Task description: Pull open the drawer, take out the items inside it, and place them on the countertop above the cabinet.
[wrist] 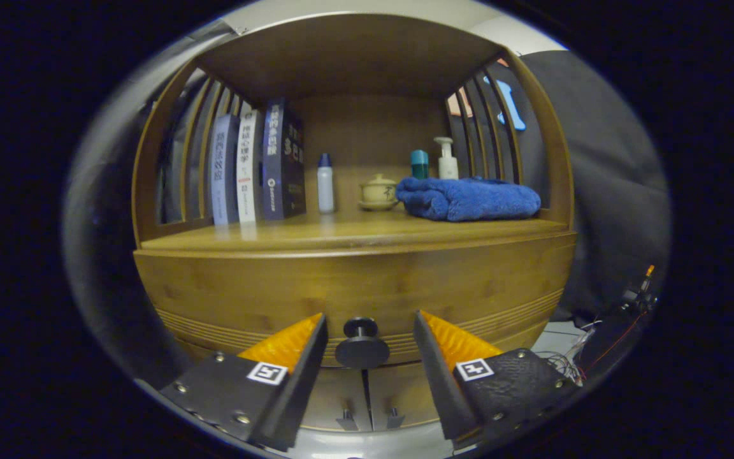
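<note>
A wooden cabinet faces me, its drawer front [354, 287] closed under the countertop [316, 236]. A dark round knob [362, 344] sticks out of the drawer's lower middle. My gripper [370, 319] is open, and the knob sits between the two fingers without either one touching it. What lies inside the drawer is hidden.
On the countertop stand several books [255, 166] at the left, a small bottle [325, 182], a lidded cup [378, 191], a folded blue towel [469, 199], and behind it a teal-capped bottle [419, 164] and a pump bottle [447, 159]. Two lower doors [367, 398] sit beneath the drawer. Cables [571, 357] lie at the right.
</note>
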Tool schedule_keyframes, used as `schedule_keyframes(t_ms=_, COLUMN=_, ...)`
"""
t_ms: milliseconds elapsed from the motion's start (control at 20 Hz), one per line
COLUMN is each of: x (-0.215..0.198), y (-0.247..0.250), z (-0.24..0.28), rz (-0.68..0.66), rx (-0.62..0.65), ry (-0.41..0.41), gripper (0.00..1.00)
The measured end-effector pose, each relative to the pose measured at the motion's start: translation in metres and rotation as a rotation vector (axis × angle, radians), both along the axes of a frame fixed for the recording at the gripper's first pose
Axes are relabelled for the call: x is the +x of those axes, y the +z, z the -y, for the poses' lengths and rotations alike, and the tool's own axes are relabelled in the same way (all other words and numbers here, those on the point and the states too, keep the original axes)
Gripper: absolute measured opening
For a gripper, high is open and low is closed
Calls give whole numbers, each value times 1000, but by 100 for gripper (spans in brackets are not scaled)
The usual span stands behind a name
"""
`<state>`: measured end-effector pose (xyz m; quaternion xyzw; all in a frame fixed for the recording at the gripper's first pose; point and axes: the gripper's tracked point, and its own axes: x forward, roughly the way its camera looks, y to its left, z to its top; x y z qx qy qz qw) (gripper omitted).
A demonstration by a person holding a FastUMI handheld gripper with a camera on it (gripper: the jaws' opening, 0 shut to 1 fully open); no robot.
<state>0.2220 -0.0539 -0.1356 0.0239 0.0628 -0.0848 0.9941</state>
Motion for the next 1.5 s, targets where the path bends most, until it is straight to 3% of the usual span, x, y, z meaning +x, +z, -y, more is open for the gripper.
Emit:
schedule_keyframes(t_ms=50, x=0, y=-4, z=-9, rz=-9, rx=28, ry=46, gripper=78)
schedule_keyframes(t_ms=200, x=-1, y=-3, z=-11, rz=11, rx=-1, ry=32, gripper=45)
schedule_keyframes(t_ms=400, x=-4, y=-5, z=-12, rz=-24, rx=-36, ry=52, gripper=32)
schedule_keyframes(t_ms=550, x=-15, y=-4, z=-13, rz=-18, rx=-35, ry=72, gripper=31)
schedule_keyframes(t_ms=1100, x=-124, y=-12, z=-10, rz=-14, rx=8, ry=77, gripper=31)
schedule_keyframes(t_ms=1500, x=-159, y=-23, z=-16, rz=-40, rx=-11, ry=86, gripper=31)
